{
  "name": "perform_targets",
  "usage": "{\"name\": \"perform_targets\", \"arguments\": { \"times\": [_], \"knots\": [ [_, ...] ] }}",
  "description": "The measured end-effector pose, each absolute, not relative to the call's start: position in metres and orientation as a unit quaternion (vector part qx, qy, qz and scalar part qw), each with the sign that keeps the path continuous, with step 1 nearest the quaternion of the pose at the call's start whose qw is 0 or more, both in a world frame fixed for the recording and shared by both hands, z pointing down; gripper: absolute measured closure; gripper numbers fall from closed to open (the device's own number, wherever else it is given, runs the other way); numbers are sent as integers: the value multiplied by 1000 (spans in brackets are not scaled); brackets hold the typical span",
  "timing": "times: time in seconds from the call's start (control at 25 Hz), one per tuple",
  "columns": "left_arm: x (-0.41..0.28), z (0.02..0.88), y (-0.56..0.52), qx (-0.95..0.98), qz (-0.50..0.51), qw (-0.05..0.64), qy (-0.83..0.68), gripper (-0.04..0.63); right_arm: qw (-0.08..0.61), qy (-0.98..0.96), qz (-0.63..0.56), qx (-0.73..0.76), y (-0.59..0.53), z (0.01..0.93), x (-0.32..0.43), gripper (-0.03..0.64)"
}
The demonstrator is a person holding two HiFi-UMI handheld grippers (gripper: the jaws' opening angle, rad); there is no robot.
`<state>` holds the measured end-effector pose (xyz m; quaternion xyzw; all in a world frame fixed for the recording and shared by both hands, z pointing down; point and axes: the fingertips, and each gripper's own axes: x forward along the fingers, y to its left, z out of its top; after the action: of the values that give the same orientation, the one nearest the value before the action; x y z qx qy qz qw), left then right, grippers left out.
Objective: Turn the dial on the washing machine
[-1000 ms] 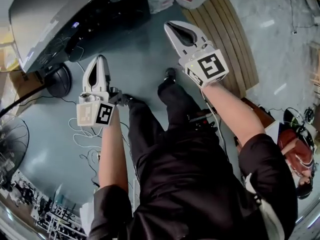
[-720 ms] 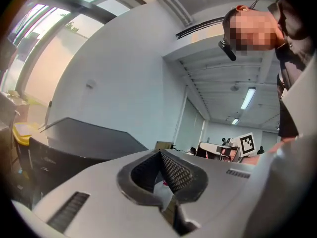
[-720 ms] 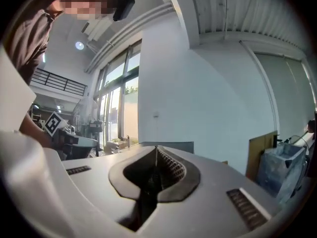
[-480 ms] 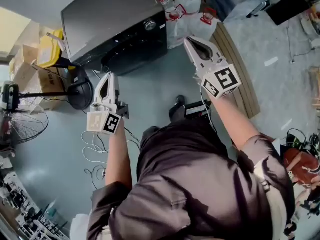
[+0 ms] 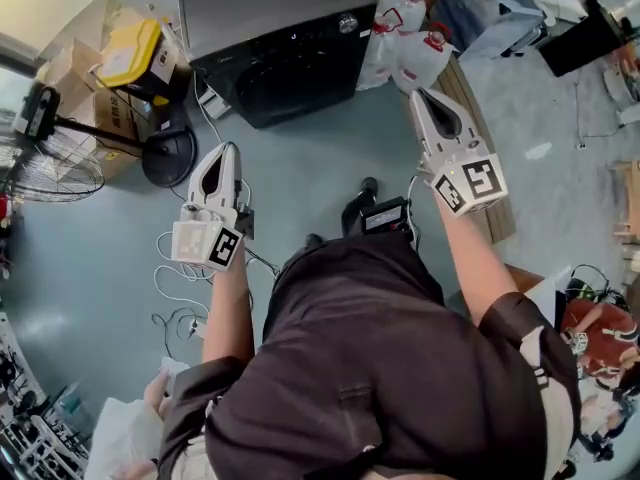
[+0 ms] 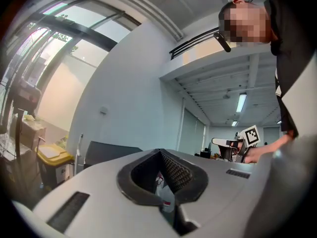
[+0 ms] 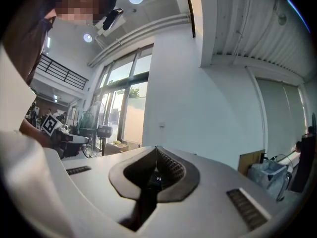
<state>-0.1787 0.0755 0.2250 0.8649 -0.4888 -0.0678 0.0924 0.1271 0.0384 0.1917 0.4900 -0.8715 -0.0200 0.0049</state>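
Aiming my left gripper [image 5: 228, 151] and right gripper [image 5: 421, 95], both pressed together, empty | target: dial [image 5: 347, 23] on washing machine [image 5: 265, 8], upper centre, well apart.

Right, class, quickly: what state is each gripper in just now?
Left gripper: closed, holding nothing.
Right gripper: closed, holding nothing.

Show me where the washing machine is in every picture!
Head view: washing machine, top middle.
Left gripper view: the dark box, low left.
Right gripper view: probably the dark patch with a tiny lit display, low centre; hard to tell.
Shared landmark: yellow bin left of it, also in the left gripper view.
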Motion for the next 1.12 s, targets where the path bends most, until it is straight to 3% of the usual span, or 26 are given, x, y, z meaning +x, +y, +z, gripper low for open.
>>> {"name": "perform_targets", "arguments": {
  "times": [0.52, 0.84, 1.12],
  "knots": [
    [-245, 253, 176, 822, -68, 94, -558, 580, 51, -877, 35, 476, 141, 261, 46, 595],
    [-198, 266, 180, 838, -54, 106, -532, 580, 46, -890, 46, 450, 142, 266, 39, 595],
    [-135, 243, 161, 835, -48, 102, -539, 580, 47, -887, 48, 457, 134, 266, 102, 595]
  ]
}}
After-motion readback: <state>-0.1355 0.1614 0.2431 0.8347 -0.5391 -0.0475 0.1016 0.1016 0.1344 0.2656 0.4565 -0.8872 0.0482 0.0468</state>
